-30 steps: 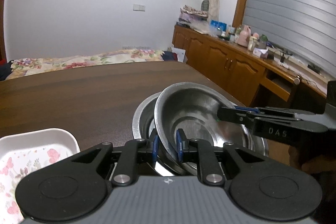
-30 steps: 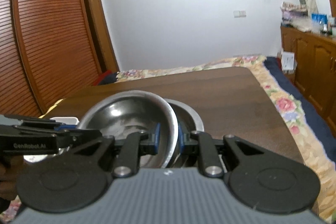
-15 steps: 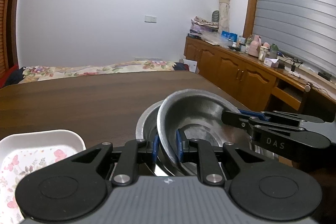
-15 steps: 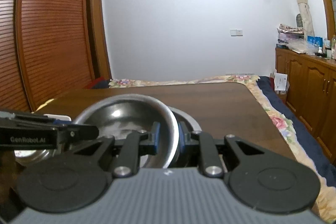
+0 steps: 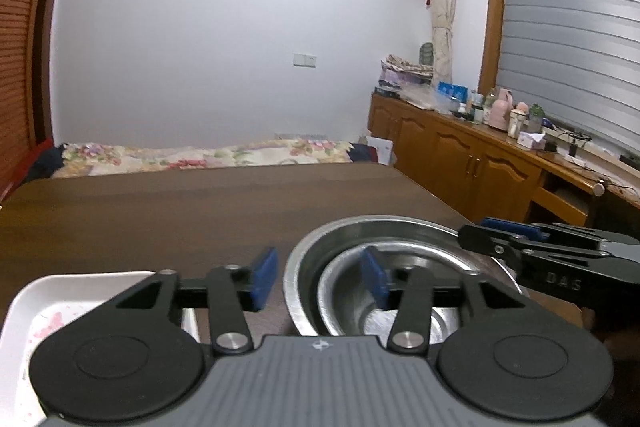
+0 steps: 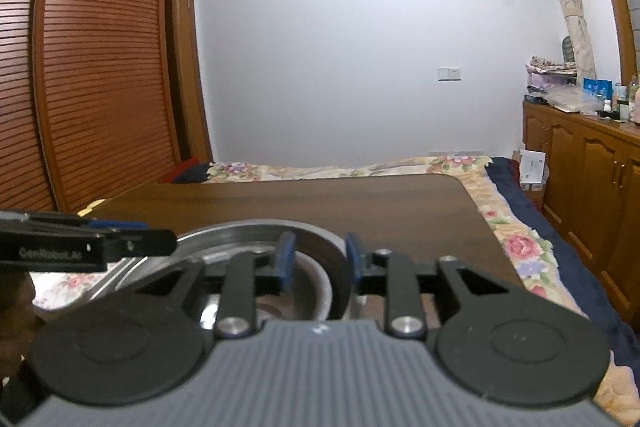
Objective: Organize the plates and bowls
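Two steel bowls lie nested on the brown table, the smaller bowl (image 5: 404,291) inside the larger bowl (image 5: 316,259). My left gripper (image 5: 318,279) is open, its jaws standing astride the near left rims, holding nothing. My right gripper (image 6: 318,261) is open too, its jaws either side of the larger bowl's (image 6: 256,231) right rim, with the smaller bowl (image 6: 308,287) just below. Each gripper shows in the other's view, the right one (image 5: 520,247) at the bowls' right and the left one (image 6: 100,247) at their left.
A white floral plate (image 5: 36,311) lies on the table left of the bowls; it also shows in the right wrist view (image 6: 64,291). A bed with a floral cover (image 6: 520,243) runs along the table's far and right edges. Wooden cabinets (image 5: 480,163) stand to the right.
Both grippers have opened and let go of the tilted smaller bowl. It now sits flat inside the larger bowl. Both cameras have tipped upward.
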Tool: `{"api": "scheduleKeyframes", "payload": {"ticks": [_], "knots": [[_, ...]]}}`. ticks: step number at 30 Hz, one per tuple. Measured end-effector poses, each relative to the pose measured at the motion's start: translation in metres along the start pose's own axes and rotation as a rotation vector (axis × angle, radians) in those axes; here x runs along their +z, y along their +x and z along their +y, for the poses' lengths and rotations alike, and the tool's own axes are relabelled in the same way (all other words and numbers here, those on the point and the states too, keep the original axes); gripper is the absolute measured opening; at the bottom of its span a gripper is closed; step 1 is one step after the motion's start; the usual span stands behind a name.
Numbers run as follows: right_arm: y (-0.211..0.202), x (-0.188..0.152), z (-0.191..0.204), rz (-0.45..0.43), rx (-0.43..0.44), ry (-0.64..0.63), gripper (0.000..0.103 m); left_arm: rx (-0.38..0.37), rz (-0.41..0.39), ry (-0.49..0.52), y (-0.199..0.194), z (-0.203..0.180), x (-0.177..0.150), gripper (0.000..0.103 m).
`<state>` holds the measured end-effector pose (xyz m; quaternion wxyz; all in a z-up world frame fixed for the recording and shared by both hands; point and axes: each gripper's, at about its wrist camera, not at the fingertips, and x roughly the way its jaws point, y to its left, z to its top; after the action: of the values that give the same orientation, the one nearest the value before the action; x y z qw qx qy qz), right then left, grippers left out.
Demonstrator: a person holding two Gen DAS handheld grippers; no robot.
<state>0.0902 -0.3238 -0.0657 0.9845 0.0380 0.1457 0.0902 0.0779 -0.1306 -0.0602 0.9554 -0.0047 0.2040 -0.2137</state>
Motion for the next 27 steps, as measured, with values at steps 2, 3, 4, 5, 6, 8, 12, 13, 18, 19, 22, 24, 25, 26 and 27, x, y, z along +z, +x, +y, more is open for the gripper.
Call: {"api": "scheduleKeyframes", "payload": {"ticks": [2,3,4,5,6,8,12,13,18,19,22,24,25,26,27], "knots": [[0.000,-0.001,-0.002,-0.003,-0.009,0.005,0.046,0.025,-0.011,0.004,-0.001,0.001,-0.002,0.070],[0.001,-0.002,-0.002,-0.002,-0.013,0.007,0.052,0.032,-0.014,0.007,-0.001,0.002,-0.003,0.073],[0.002,-0.003,-0.003,-0.001,-0.019,0.010,0.054,0.038,-0.013,0.010,-0.001,0.002,-0.005,0.073],[0.003,-0.005,-0.003,-0.002,-0.025,0.014,0.059,0.042,-0.007,0.014,0.000,0.002,-0.006,0.074],[0.004,-0.007,-0.004,0.000,-0.032,0.018,0.063,0.043,0.000,0.018,0.001,0.001,-0.008,0.074],[0.006,-0.010,-0.005,0.003,-0.043,0.026,0.068,0.046,0.012,0.022,0.003,0.001,-0.011,0.074],[0.009,-0.016,-0.004,0.014,-0.038,0.045,0.069,0.043,0.029,0.015,0.007,-0.001,-0.016,0.074],[0.010,-0.017,-0.004,0.017,-0.034,0.048,0.069,0.042,0.032,0.014,0.007,0.000,-0.017,0.074],[0.016,-0.022,-0.004,0.035,-0.012,0.075,0.069,0.033,0.052,0.003,0.012,0.000,-0.019,0.067],[0.018,-0.023,-0.004,0.039,-0.008,0.077,0.069,0.034,0.059,-0.001,0.013,0.000,-0.020,0.062],[0.018,-0.022,-0.004,0.031,0.005,0.085,0.069,0.031,0.071,-0.018,0.017,0.001,-0.022,0.054],[0.019,-0.022,-0.003,0.032,0.011,0.081,0.069,0.030,0.072,-0.023,0.017,0.000,-0.023,0.049],[0.019,-0.022,-0.002,0.036,0.013,0.078,0.069,0.031,0.072,-0.021,0.018,0.000,-0.023,0.046],[0.020,-0.022,-0.001,0.041,0.013,0.077,0.069,0.029,0.073,-0.020,0.018,0.001,-0.023,0.044],[0.019,-0.023,-0.001,0.040,0.011,0.076,0.065,0.027,0.075,-0.019,0.018,0.000,-0.024,0.040]]}}
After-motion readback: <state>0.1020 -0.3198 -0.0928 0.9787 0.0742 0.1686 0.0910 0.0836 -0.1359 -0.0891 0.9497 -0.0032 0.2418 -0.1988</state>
